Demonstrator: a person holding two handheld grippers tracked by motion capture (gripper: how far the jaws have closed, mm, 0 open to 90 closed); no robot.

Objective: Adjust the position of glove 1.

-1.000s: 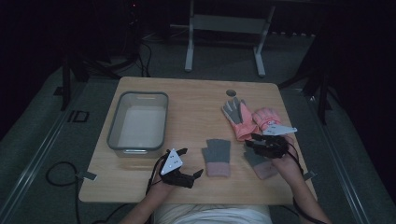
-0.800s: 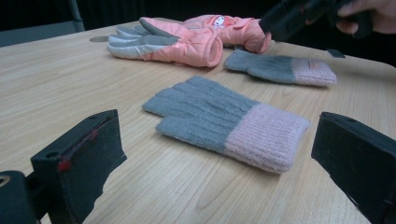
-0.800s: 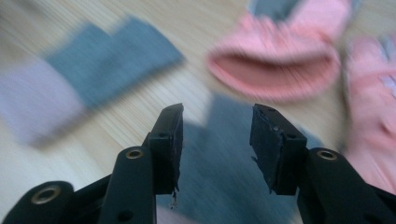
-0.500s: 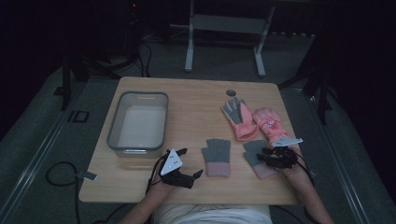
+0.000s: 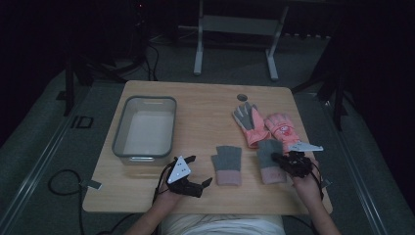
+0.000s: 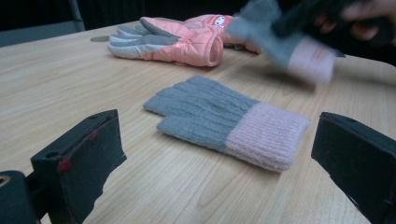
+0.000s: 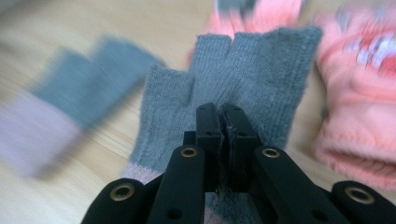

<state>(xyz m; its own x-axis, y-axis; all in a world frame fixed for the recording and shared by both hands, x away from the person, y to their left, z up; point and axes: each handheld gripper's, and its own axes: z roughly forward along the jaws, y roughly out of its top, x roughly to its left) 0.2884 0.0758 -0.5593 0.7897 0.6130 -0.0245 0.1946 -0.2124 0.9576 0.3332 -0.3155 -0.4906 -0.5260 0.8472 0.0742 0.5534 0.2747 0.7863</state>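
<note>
Right gripper, low centre of its own view, has just closed its jaws and pinches the grey knit glove, which lies lower right in the high view. Left gripper, bottom centre-left there, stands open, holding nothing. Second grey glove lies between them. Beyond, two pink gloves; upper left, a grey tray

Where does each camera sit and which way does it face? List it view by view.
High view: above the person's side, looking forward and down on the table; forearms and both hands show.
Left gripper view: rides the left gripper, looking between its open jaws at the flat grey glove.
Right gripper view: rides the right gripper, jaws just closed on the second grey glove.
Shared: the pink gloves.
</note>
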